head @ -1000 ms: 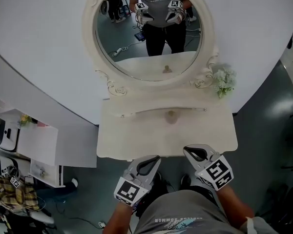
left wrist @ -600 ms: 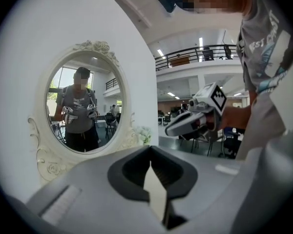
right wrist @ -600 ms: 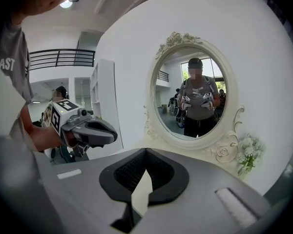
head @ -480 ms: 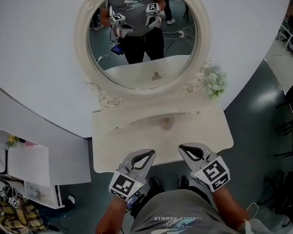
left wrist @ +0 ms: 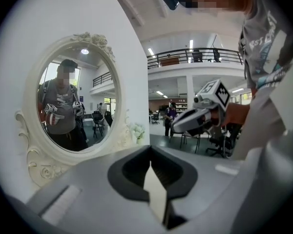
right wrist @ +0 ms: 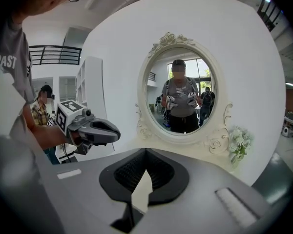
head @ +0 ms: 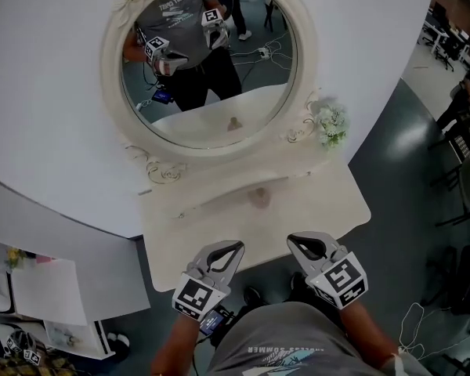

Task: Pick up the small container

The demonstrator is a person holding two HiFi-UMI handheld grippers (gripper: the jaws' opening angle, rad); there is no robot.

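We stand in front of a white curved wall [head: 47, 92] on a dark grey floor [head: 411, 218]. Against the wall there is a cream table [head: 317, 210], and above it hangs a big round mirror [head: 258, 84] in a cream frame with carved ornaments. In the glass we see a person in a grey shirt who holds both grippers at chest height. At the lower left of the head view, beside the table, stands a low white shelf [head: 43, 300].

A bunch of white flowers [head: 329, 124] sits at the right side of the mirror frame, close to the back corner of the table.

The left gripper [head: 236, 247] and the right gripper [head: 294, 240] are side by side over the near edge of the table, both pointing toward the mirror, with a gap between them. In the left gripper view the jaws are pressed together and nothing is between them. In the right gripper view the jaws are also together, with nothing held.

The small container [head: 258, 198] is a small brownish thing. It stands on the table near its back edge, about the middle, just under the mirror. It is well apart from both grippers and ahead of them, roughly between the lines in which they point. Its reflection shows in the lower part of the glass.
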